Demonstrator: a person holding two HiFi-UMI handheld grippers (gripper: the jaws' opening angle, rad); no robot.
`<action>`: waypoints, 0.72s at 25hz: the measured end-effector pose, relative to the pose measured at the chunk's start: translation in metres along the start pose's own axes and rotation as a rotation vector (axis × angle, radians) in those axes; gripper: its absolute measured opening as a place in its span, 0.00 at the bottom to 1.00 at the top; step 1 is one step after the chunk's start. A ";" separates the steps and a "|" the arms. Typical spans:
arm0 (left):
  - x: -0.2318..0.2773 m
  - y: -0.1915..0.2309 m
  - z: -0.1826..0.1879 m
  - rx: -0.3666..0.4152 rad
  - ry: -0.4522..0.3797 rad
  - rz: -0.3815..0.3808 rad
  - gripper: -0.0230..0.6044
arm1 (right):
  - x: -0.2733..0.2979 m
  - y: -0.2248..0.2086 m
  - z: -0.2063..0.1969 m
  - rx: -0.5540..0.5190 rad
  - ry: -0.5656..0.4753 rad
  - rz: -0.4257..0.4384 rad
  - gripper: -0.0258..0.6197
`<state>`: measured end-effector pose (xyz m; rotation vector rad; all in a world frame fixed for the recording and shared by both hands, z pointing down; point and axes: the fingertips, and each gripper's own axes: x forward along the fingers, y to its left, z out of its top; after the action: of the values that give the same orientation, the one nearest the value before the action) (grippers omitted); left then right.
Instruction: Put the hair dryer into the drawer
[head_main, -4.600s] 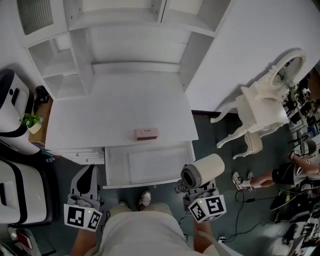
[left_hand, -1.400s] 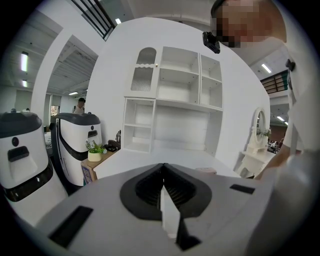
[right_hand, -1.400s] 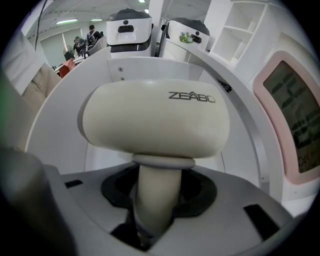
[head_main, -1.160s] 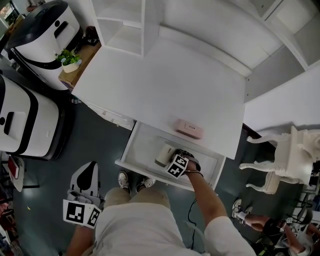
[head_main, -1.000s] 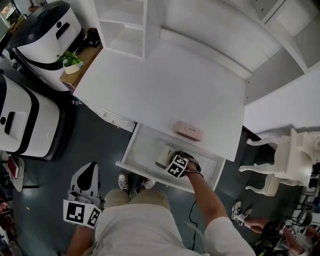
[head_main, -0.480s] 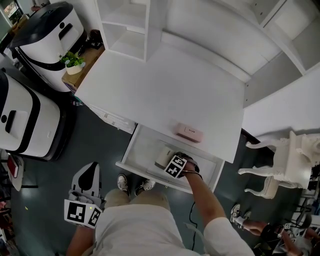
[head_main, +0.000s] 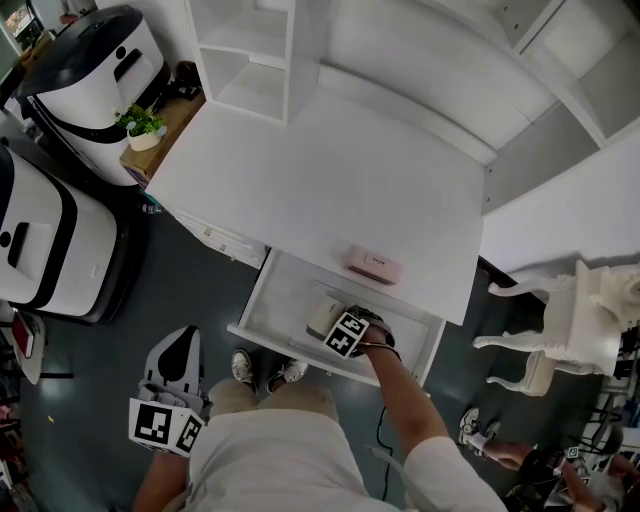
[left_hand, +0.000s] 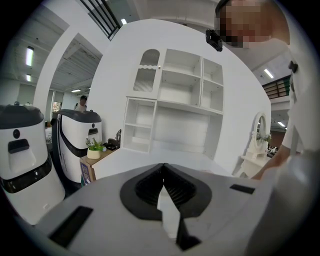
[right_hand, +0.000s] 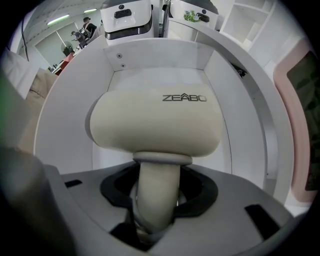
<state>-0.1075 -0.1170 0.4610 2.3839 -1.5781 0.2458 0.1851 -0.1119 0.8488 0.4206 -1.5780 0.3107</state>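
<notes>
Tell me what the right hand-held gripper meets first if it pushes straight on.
The right hand-held gripper grips the hair dryer, which fills that line; just beyond lies the drawer floor, probably close.

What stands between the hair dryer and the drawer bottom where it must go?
Nothing visible does. The right tongs hold the hair dryer by its handle inside the open drawer; no other item shows there.

Drawer (head_main: 262, 300) open under desk (head_main: 320, 190) front edge. Dryer (head_main: 322, 316) in drawer, left half. Box (head_main: 373, 265) on desk at front edge, above drawer. Plant (head_main: 140, 124) beside desk's left edge; chair (head_main: 565, 320) right of desk.
</notes>
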 end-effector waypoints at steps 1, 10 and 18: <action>0.001 -0.001 0.001 0.001 -0.002 -0.004 0.06 | 0.000 0.000 0.000 -0.005 0.002 -0.006 0.33; 0.004 -0.004 0.000 -0.014 -0.004 -0.021 0.06 | -0.001 -0.001 -0.001 0.017 -0.011 -0.027 0.33; 0.007 -0.006 0.000 -0.021 -0.001 -0.034 0.06 | -0.001 -0.003 -0.009 0.047 0.026 0.009 0.40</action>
<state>-0.0991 -0.1208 0.4621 2.3924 -1.5317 0.2202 0.1947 -0.1107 0.8478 0.4448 -1.5498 0.3596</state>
